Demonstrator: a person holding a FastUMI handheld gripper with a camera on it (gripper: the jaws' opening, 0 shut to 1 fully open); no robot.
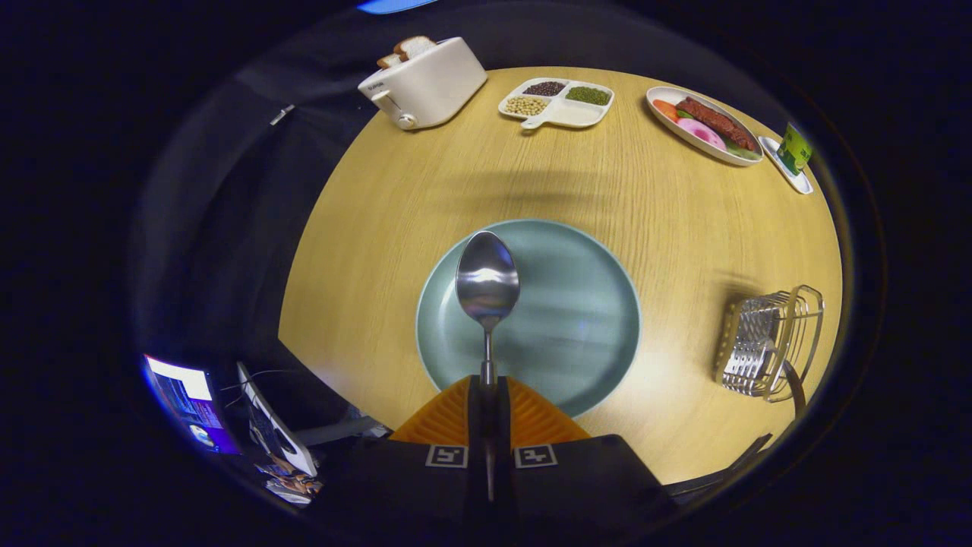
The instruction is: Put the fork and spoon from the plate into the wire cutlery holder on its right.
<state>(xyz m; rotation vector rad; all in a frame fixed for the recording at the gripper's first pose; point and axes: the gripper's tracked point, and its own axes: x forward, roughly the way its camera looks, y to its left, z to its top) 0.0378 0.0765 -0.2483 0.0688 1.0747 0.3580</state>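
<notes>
Your hand-held gripper [487, 387] is clamped on the handle of the spoon [487, 282], both fingers pressing it, with the bowl sticking out ahead of them above the plate [600, 334]. The plate looks bare: no fork lies on it. To the right of the plate, well apart from it, stands the wire cutlery holder [768, 343] on the desk [425, 205], and a dark handle seems to poke from it, possibly the fork, though I cannot tell. So you are likely halfway: the spoon is lifted, and what remains is carrying it rightward and dropping it in.
</notes>
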